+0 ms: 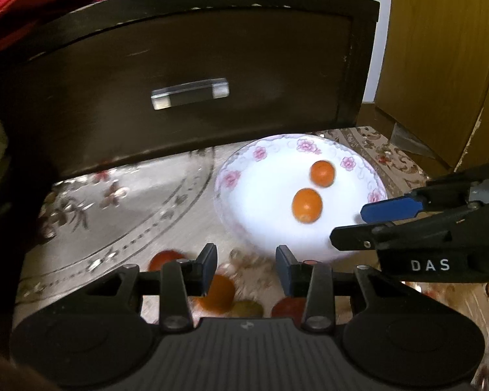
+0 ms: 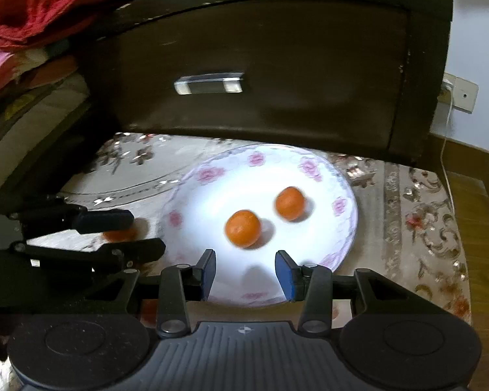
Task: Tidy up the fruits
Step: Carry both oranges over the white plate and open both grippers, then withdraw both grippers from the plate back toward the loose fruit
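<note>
A white plate with pink flowers point(image 1: 241, 208) point(image 2: 309, 176) lies on the patterned cloth and holds two small oranges point(image 1: 307, 205) point(image 1: 322, 173) point(image 2: 243, 228) point(image 2: 289, 203). My left gripper point(image 1: 246, 270) is open and empty above loose fruit on the cloth: an orange point(image 1: 216, 295), a reddish fruit point(image 1: 164, 259), a greenish one point(image 1: 246, 309) and another red one point(image 1: 288, 308), partly hidden by the fingers. My right gripper point(image 2: 246, 272) is open and empty over the plate's near edge. The left gripper also shows in the right wrist view point(image 2: 124, 233) with an orange fruit point(image 2: 120, 234) between its fingers.
A dark wooden drawer front point(image 1: 192, 75) point(image 2: 260, 65) with a metal handle point(image 1: 189, 93) stands just behind the plate. Red cloth point(image 2: 49, 3) is piled at the upper left. A yellow wooden cabinet point(image 1: 440, 58) stands right; a wall socket with cable point(image 2: 459, 94) is at the right.
</note>
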{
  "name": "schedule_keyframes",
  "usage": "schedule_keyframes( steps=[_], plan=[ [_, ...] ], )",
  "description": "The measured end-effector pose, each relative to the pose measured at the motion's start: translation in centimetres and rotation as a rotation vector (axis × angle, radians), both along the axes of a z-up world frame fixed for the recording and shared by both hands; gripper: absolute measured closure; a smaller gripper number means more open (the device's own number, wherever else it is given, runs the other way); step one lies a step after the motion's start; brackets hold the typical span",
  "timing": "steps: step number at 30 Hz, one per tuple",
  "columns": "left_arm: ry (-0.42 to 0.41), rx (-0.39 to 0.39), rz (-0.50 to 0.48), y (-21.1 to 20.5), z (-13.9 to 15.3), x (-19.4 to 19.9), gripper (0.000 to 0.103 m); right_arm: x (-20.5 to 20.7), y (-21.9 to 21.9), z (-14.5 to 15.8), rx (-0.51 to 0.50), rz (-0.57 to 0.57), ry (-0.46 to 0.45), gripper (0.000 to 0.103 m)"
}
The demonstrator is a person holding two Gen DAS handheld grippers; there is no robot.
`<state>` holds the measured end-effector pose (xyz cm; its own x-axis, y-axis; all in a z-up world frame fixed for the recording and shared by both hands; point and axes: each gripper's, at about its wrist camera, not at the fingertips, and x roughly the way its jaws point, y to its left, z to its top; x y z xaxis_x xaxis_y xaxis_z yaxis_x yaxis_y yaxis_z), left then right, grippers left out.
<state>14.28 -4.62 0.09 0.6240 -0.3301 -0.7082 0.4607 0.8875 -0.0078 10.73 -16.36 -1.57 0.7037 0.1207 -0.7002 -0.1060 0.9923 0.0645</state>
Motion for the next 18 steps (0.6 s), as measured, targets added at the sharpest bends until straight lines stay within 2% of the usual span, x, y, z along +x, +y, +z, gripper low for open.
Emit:
schedule_keyframes(
  steps=[7,18],
  plan=[
    [0.029,0.028,0.03,3.8,0.0,-2.7,0.058,-1.6,2.4,-0.5,-0.005,0.056,0.022,0.064],
    [0.087,0.042,0.067,7.0,-1.1,-5.3,0.056,-3.5,4.5,-1.4,-0.02,0.097,0.052,0.06]
  ],
)
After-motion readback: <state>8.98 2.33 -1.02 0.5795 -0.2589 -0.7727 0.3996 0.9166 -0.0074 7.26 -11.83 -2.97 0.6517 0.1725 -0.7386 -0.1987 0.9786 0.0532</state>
